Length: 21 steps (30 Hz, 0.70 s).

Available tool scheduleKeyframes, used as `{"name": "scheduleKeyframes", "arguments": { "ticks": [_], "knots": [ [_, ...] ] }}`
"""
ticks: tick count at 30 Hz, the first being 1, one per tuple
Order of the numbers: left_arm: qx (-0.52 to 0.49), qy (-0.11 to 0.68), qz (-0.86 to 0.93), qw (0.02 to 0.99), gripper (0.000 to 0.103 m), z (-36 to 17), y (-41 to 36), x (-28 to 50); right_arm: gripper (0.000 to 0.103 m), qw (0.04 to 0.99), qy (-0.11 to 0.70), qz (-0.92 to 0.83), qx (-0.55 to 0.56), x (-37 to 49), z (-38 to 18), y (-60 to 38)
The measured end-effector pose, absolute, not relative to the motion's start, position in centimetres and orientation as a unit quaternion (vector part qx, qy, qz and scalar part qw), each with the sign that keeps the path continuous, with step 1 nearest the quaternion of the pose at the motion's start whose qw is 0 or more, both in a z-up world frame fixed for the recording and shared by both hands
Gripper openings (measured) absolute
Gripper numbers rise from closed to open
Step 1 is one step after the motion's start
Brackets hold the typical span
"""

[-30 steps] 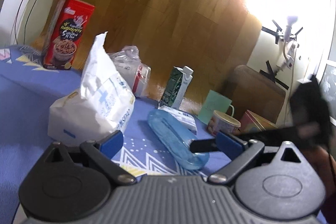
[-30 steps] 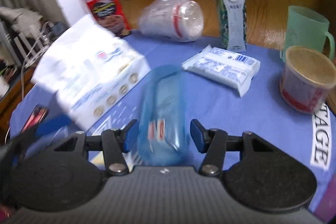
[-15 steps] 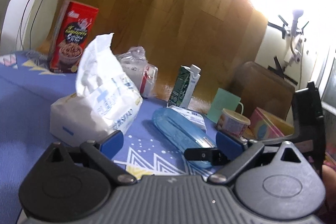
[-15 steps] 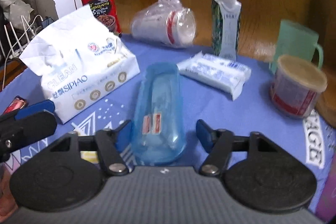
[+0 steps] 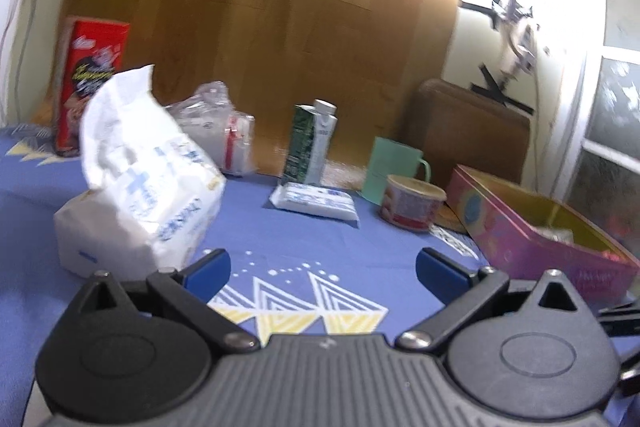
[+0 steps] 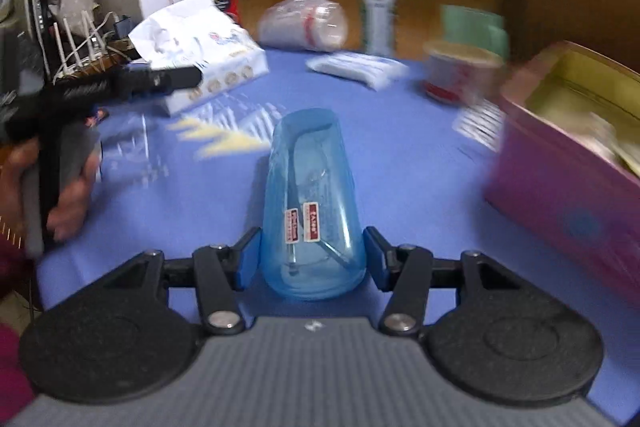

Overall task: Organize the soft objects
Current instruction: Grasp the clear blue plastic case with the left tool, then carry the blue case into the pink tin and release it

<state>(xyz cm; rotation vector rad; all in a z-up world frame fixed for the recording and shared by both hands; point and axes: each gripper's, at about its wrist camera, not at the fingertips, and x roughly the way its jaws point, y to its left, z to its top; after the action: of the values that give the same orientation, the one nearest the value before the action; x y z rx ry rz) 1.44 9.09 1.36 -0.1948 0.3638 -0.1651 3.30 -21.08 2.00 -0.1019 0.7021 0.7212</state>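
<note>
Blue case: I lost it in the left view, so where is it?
The blue case is in the right wrist view, clamped between the right gripper's jaws above the tablecloth, left of the pink box.

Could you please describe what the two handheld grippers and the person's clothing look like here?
Each gripper, left and right, has a ribbed grey body, two round black discs, black linkage arms with silver pivot screws, and blue-padded fingers. The left one has a black pistol-style handle. A dark red sleeve shows.
</note>
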Motion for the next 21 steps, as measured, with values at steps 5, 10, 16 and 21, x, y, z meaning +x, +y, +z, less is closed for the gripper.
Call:
{"name": "scheduleKeyframes", "arguments": {
  "ticks": [5, 10, 16, 21],
  "knots": [
    [-0.061, 0.204, -0.128, 0.969, 0.102, 1.6, 5.8, 1.7, 0.063, 0.910, 0.321, 0.254, -0.064, -0.9, 1.8, -27.5],
    [-0.088, 0.247, -0.228, 0.938, 0.102, 1.9, 0.2, 2.9, 0.063, 0.936, 0.312, 0.162, -0.016, -2.8, 0.8, -32.1],
    [-0.108, 0.326, -0.324, 0.881, 0.100, 1.3, -6.5, 4.3, 0.071, 0.941, 0.287, 0.177, -0.035, -3.6, -0.2, -31.5],
    [-0.090, 0.361, -0.333, 0.867, 0.083, 0.3, -9.8, 4.8, 0.072, 0.939, 0.277, 0.198, -0.045, -2.1, -0.4, -32.0]
  ]
}}
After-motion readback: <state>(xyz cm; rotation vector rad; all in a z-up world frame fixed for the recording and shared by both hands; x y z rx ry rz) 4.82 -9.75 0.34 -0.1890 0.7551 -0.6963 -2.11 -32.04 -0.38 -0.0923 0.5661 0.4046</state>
